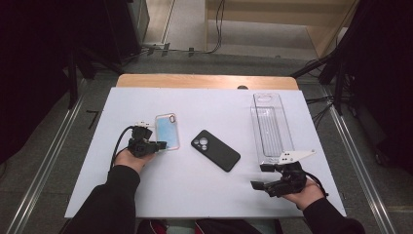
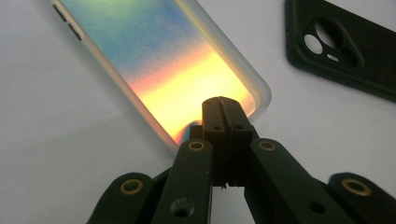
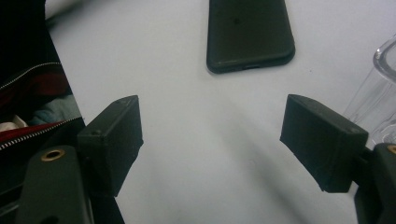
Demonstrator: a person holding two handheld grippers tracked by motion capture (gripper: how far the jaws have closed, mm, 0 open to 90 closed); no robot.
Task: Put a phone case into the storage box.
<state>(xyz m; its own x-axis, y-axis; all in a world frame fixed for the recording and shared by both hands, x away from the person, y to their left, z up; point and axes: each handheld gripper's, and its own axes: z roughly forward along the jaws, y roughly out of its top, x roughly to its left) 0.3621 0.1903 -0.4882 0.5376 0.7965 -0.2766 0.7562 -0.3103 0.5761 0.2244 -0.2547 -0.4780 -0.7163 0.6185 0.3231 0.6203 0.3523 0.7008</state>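
left gripper (image 2: 223, 109) has its jaws pinched fully together at the near end rim of the iridescent phone case (image 2: 154, 60), whose long axis runs straight away from them; can't tell if the rim's actually caught. right gripper (image 3: 211, 140) gapes empty, well apart

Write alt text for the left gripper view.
Left gripper with jaws shut at the near edge of an iridescent phone case lying on a white table. A black phone case lies at upper right.
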